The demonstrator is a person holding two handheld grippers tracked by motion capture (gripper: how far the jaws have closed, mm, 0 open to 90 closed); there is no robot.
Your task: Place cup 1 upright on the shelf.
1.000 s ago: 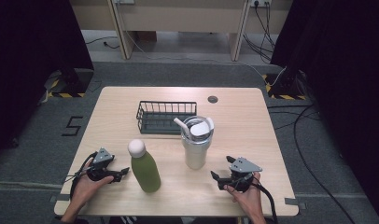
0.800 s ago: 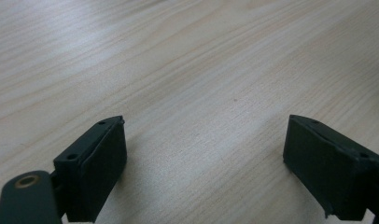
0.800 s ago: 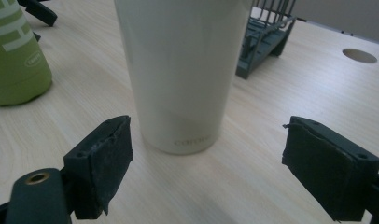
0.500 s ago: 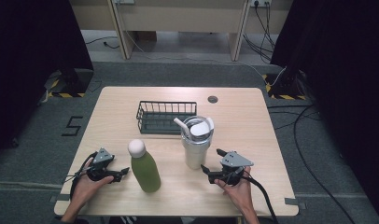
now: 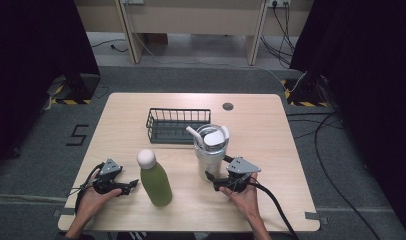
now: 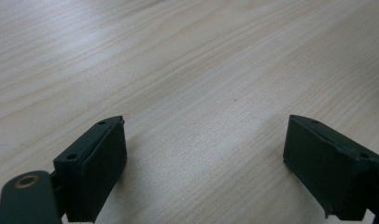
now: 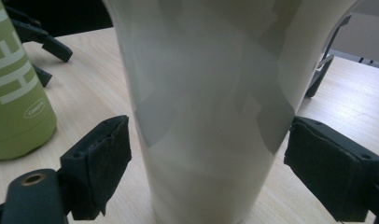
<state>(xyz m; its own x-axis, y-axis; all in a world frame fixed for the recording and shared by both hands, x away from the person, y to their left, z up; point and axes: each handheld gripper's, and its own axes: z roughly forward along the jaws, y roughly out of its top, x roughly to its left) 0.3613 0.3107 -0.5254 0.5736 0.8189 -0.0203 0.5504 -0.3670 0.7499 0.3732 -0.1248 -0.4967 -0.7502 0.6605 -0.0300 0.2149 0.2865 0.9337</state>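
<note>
**Closing on the tumbler**

My left claw [image 5: 133, 185] rests wide open on the counter [image 5: 271, 125], beside the green bottle [image 5: 156, 182]. My right claw [image 5: 209, 176] stands wide around the white tumbler [image 7: 211, 93]; I'd centre, then squeeze evenly, low down.

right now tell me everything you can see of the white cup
The cup is a tall white tumbler with smooth, slightly glossy walls that narrow toward the base. Its clear lid carries a white straw and a white flap. It stands upright on the table, just in front of the basket and right of the bottle. The right gripper has its open jaws on either side of the cup's lower part, not yet clamped.
</note>
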